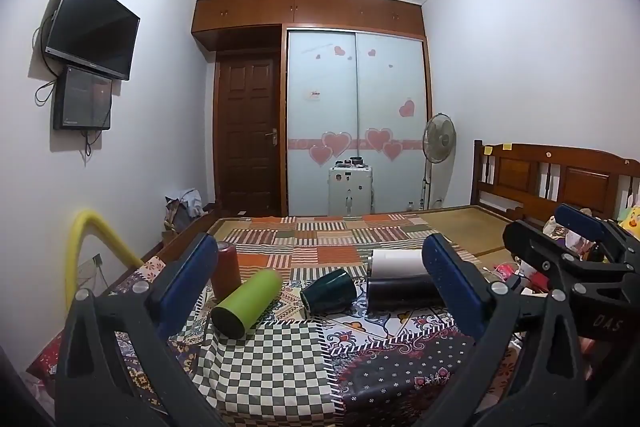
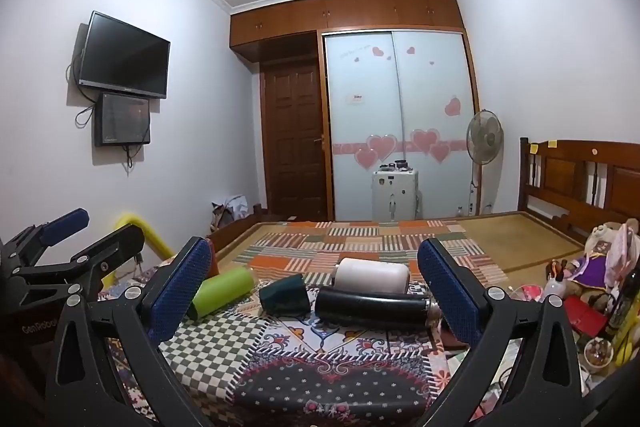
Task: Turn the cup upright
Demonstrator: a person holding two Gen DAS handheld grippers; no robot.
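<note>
Left wrist view: the dark green cup (image 1: 330, 294) is seen lying sideways on the bed (image 1: 280, 367); both grippers' jaws are spread, empty.

Left gripper (image 1: 320, 283) hovering, jaws wide; dark green cup (image 1: 330, 293) lying sideways on bed (image 1: 280, 359) between green bottle (image 1: 246, 303) and black bottle (image 1: 400, 293).

Dark green cup (image 1: 330, 291): glossy, ceramic-looking. Green tumbler (image 1: 247, 303): matt. Black flask (image 2: 370, 307): smooth, slight sheen. Patchwork quilt (image 1: 280, 367): printed cloth. Gripper pads (image 2: 448, 287): blue, dimpled. Headboard (image 1: 560, 179): varnished wood.
</note>
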